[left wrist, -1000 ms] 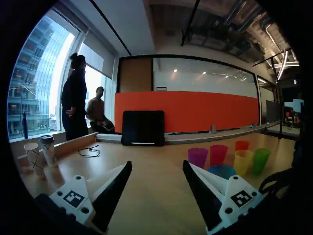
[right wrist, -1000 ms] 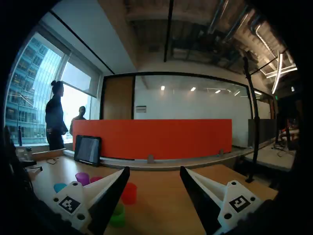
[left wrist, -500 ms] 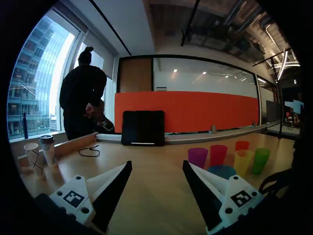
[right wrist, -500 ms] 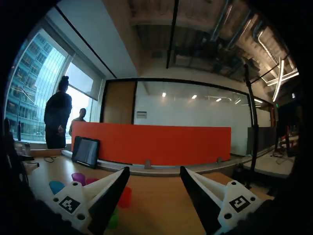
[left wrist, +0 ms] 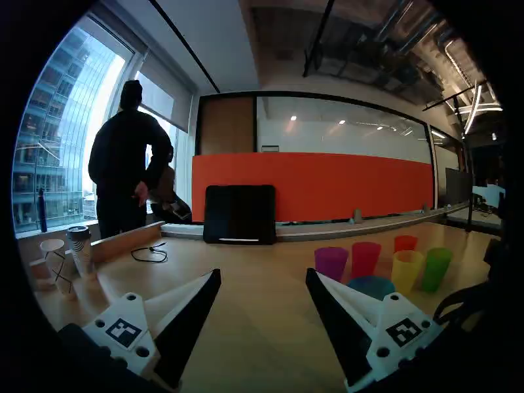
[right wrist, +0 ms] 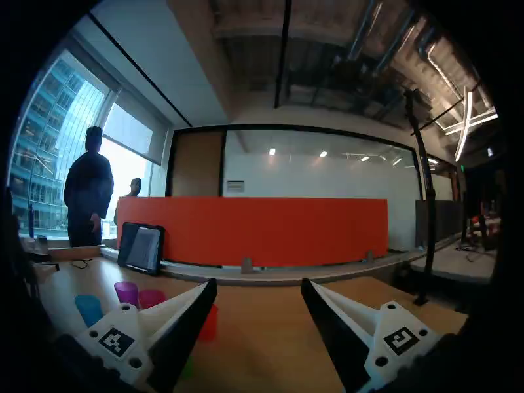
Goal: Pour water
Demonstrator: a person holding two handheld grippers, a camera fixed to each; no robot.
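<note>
Several coloured plastic cups stand together on the wooden table [left wrist: 262, 314]: purple [left wrist: 331, 262], pink [left wrist: 365, 258], red [left wrist: 405, 243], yellow [left wrist: 407, 270], green [left wrist: 436, 268] and blue [left wrist: 372, 287]. My left gripper [left wrist: 262, 295] is open just above the table, left of the cups, nothing between its fingers. In the right gripper view the blue cup [right wrist: 89, 310], purple cup [right wrist: 126, 293], pink cup [right wrist: 152, 298] and red cup [right wrist: 208, 323] sit at lower left, partly behind a finger. My right gripper [right wrist: 259, 304] is open and holds nothing.
A dark tablet [left wrist: 240, 214] leans against the orange partition [left wrist: 314, 187] at the table's back. A paper coffee cup [left wrist: 80, 251] and a cable [left wrist: 149, 253] lie at the left. A person [left wrist: 124, 173] stands by the window, another sits behind.
The standing person has shifted by the window. The right gripper view has moved, so the cups sit farther left and lower in it. The left gripper has stayed still.
</note>
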